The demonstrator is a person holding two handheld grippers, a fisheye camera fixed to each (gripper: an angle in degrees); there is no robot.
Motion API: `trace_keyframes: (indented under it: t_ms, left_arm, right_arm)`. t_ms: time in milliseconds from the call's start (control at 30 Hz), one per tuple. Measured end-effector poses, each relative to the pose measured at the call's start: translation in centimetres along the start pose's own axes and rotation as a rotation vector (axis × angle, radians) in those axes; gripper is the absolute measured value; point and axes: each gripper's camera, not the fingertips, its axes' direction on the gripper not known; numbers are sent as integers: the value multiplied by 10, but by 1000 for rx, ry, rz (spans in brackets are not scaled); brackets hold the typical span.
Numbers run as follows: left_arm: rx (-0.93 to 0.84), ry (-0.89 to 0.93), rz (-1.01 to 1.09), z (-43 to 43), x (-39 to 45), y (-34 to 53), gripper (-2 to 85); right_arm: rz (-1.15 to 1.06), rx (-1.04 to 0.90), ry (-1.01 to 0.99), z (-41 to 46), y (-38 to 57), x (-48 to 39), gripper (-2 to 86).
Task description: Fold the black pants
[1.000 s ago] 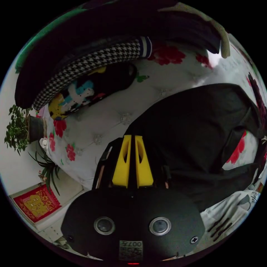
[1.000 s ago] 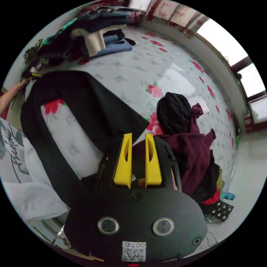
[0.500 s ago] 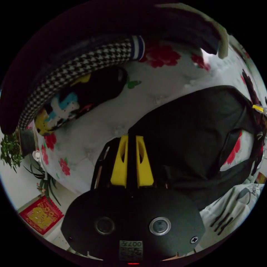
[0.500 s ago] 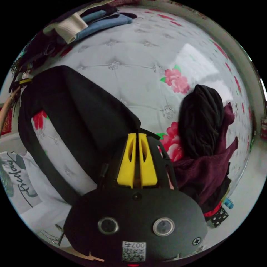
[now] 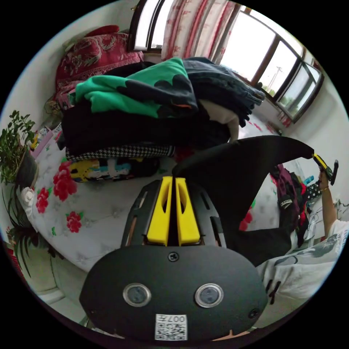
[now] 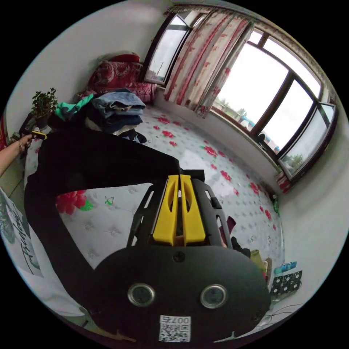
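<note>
At the tips of my left gripper, in the left gripper view, the two yellow jaws are pressed together on a corner of the black pants. From there the dark cloth runs out toward three o'clock in a lifted, stretched band, and its far corner sits in my right gripper, whose hand and forearm show at the picture's right edge. A lower part of the pants hangs down toward four o'clock, in front of my white printed shirt.

In the right gripper view my right gripper has its jaws closed on the other corner of the same pants. The cloth spans toward nine o'clock to my left gripper, held in a hand at the left edge, and one dark strip loops down toward seven o'clock.

Below the raised pants lies the bed, its white quilted cover printed with red flowers. Farther out on it, at twelve o'clock in the left gripper view, stands a pile of folded clothes with a green and black piece on top. A potted plant stands at nine o'clock beside the bed. Beyond everything, the windows with red-patterned curtains fill the far wall.
</note>
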Motion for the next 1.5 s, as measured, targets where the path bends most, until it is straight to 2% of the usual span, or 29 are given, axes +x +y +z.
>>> trace_keyframes:
  t_ms: [167, 367, 600, 733, 867, 1000, 1100, 1167, 1233, 1300, 1500]
  left_arm:
    - [15, 39, 38, -33, 15, 50, -8]
    - [-23, 32, 185, -67, 53, 136, -8]
    - [-262, 14, 200, -45, 76, 242, -8]
    - [-398, -37, 262, -22, 95, 272, -8]
    - [-389, -66, 307, -25, 115, 269, -8]
    - [-303, -76, 330, -49, 131, 270, -8]
    - [-348, -89, 335, -42, 136, 291, -8]
    - [-424, -103, 339, -25, 139, 308, -8]
    - [-482, -123, 359, -8, 144, 324, -8]
    - [-545, -167, 406, 5, 153, 336, -8]
    - [-589, -222, 478, 12, 170, 349, -5]
  right_arm:
    - [9, -78, 24, -73, 58, -12, -2]
    - [72, -225, -5, -150, 163, -34, -3]
    - [154, -500, -75, -167, 286, -68, -3]
    - [121, -659, -143, -154, 332, -85, -2]
    - [112, -655, -118, -167, 330, -72, -2]
    - [91, -469, 13, -231, 302, -45, -2]
    - [60, -421, 119, -264, 309, -44, -2]
    - [98, -519, 77, -255, 331, -43, -2]
    - [234, -697, -75, -229, 375, -39, 0]
    - [347, -761, -140, -225, 401, -31, 3]
    - [634, -626, -192, -289, 431, 32, 28]
